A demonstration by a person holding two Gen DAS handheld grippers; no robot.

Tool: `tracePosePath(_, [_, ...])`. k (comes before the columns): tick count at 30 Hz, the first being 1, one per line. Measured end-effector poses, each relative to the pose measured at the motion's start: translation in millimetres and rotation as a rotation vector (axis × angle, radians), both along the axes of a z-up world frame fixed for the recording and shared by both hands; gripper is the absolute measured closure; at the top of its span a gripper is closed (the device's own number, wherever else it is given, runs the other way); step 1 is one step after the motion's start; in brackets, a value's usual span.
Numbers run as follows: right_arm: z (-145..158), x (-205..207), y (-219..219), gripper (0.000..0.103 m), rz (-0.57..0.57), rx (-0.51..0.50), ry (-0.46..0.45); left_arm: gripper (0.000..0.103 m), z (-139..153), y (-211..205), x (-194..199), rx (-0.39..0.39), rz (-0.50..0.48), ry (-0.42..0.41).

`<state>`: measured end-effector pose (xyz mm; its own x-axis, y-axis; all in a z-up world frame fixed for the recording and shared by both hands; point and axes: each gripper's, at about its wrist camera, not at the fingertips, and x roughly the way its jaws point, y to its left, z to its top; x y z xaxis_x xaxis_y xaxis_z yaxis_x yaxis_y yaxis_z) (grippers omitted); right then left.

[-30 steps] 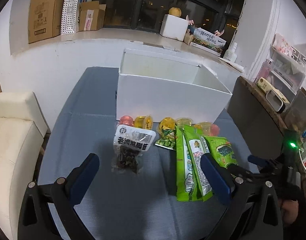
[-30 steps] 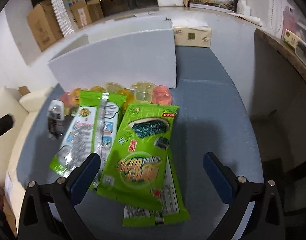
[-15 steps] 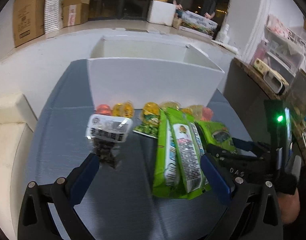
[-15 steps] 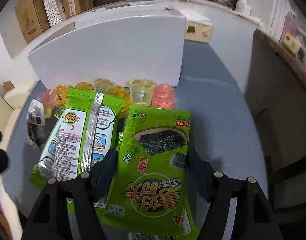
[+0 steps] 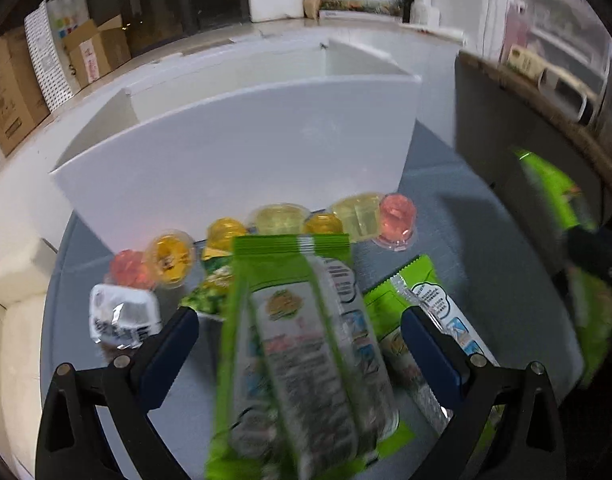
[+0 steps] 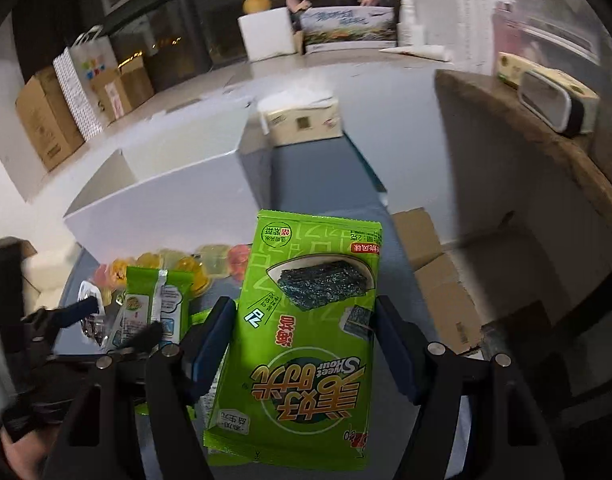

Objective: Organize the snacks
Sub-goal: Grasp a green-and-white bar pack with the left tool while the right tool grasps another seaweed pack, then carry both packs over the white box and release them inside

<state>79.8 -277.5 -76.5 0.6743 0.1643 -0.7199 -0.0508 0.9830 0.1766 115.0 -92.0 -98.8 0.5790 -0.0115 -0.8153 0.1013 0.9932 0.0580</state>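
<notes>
My right gripper (image 6: 303, 330) is shut on a green seaweed snack pack (image 6: 306, 332) and holds it above the table, right of the white box (image 6: 165, 204). My left gripper (image 5: 301, 332) has its jaws around a long green snack bag (image 5: 306, 356); the fingers stand a little off its edges and it looks lifted, so the grip is unclear. A second long green bag (image 5: 422, 320) lies on the grey table (image 5: 446, 208). Jelly cups (image 5: 281, 220) line the white box's (image 5: 241, 148) front wall. A dark snack pouch (image 5: 121, 320) lies at the left.
A small green pea pack (image 5: 209, 292) lies behind the left finger. A tissue box (image 6: 301, 120) stands behind the white box. A dark wooden counter (image 6: 546, 136) rises on the right, with cardboard boxes (image 6: 446, 288) on the floor below. A cream sofa (image 5: 13, 320) is left.
My right gripper closed on the seaweed pack and lifted it off the table. My left gripper moved right over the long green bag and its jaws narrowed around it.
</notes>
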Motion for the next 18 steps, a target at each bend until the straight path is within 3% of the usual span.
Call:
tracePosePath(4, [-7,-1,0,0.029,-0.002,0.014,0.015,0.002,-16,-15,6,0.102,-0.005,0.004])
tracePosePath(5, [-6,-4,-3,0.029,0.000,0.016,0.019,0.006,-18,-16,7,0.104,-0.006,0.006])
tracePosePath(6, [-7,-5,-3,0.029,0.006,0.018,0.023,0.019,-19,-14,7,0.097,-0.005,0.012])
tracePosePath(7, [-8,-5,-2,0.029,0.011,0.020,0.026,0.024,-18,-13,6,0.090,-0.001,0.013])
tracePosePath(9, [-10,-7,-1,0.029,0.019,0.021,0.030,0.034,-14,-9,3,0.051,-0.005,0.003])
tracePosePath(18, [-4,-10,5,0.029,0.050,0.024,0.010,0.035,23,42,-17,-0.172,-0.011,-0.054])
